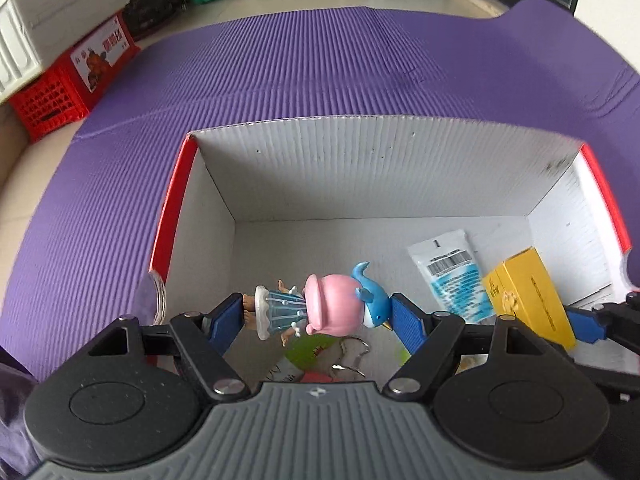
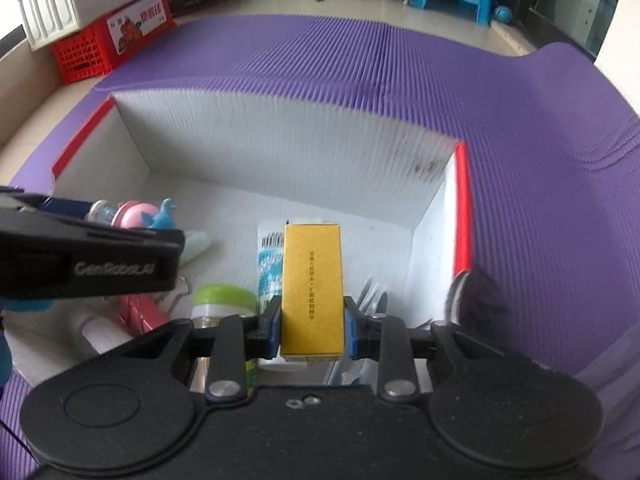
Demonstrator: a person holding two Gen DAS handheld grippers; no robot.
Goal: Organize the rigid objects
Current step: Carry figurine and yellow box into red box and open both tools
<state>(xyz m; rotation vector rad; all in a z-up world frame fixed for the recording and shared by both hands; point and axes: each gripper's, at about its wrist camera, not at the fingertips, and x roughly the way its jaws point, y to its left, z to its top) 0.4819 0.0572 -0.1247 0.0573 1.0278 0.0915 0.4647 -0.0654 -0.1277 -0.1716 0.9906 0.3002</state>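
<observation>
Box (image 1: 384, 168), centre frame on purple mat (image 1: 280, 72): stiff corrugated walls, light, open top.

Yellow carton (image 2: 312, 288), lower centre over the box: right gripper (image 2: 310, 326) clamped on its long sides. Likely light, crushable; flat faces hold well.

Figurine (image 1: 316, 312), lower centre over the box: left gripper (image 1: 318, 320) clamped end to end, feet and head. Hard, smooth, likely slippery; thin legs fragile.
</observation>
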